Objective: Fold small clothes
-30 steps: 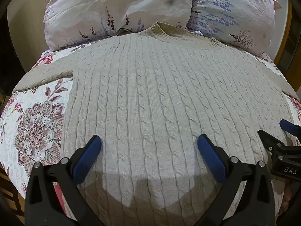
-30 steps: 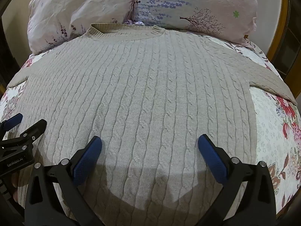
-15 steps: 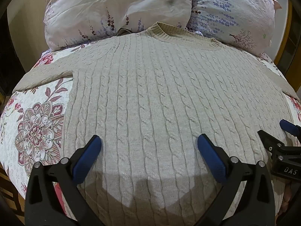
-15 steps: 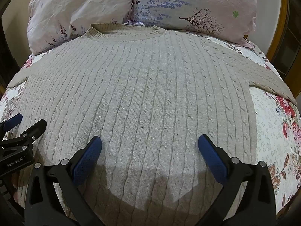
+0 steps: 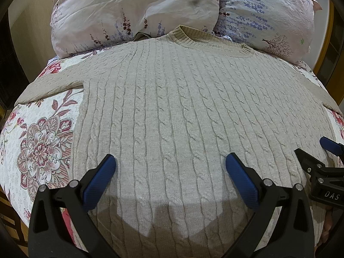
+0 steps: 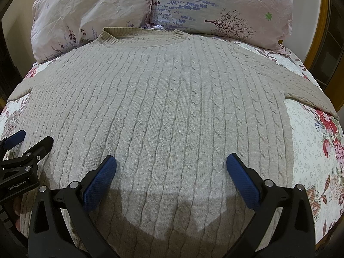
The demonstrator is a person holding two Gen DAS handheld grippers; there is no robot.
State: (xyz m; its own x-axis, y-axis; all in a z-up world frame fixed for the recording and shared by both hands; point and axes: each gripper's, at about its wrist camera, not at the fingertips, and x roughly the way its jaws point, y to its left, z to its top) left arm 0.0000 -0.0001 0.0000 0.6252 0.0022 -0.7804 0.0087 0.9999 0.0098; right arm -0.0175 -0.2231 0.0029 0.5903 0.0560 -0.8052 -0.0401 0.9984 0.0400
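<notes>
Beige cable-knit sweater point(image 5: 182, 111) flat on bed w/ floral sheet point(image 5: 38, 146), directly under both tools, collar far end by two pillows point(image 6: 215, 6). Left tool point(image 5: 171, 168) & right tool point(image 6: 172, 168) both spread wide, holding nothing, side by side over hem.

A home bedroom: a bed with a flower-patterned bedspread point(image 5: 43, 150), two printed pillows point(image 6: 215, 6) at its head, and a wooden frame point(image 5: 326, 32) beside a plain wall.

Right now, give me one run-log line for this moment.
beige cable-knit sweater: flat, unfolded on floral bedspread | left claw: open | right claw: open
</notes>
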